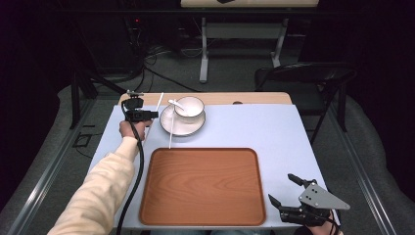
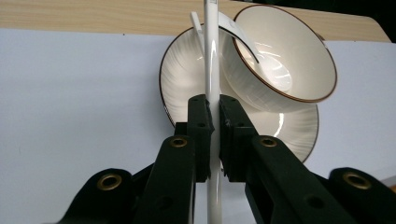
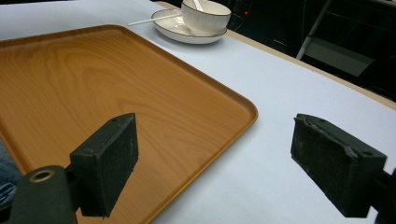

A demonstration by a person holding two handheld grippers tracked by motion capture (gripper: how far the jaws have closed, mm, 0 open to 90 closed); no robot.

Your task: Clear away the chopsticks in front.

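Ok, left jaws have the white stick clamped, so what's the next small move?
Probably lift the left gripper a little and carry the white stick toward the wooden tray: its jaws are shut on it, beside the plate, and the tray is bare.

Cream sleeve [image 1: 100,188], black claws, grey plate [image 1: 322,197]

The room is dark, its walls lost in shadow at the upper corners of the high view. A grey carpeted floor [image 1: 235,73] spreads beyond the counter [image 1: 274,132], with black cables [image 1: 161,54] strewn across it at upper centre. A black folding chair [image 1: 306,78] stands at right of centre, and a second table's grey legs [image 1: 204,49] rise at top.
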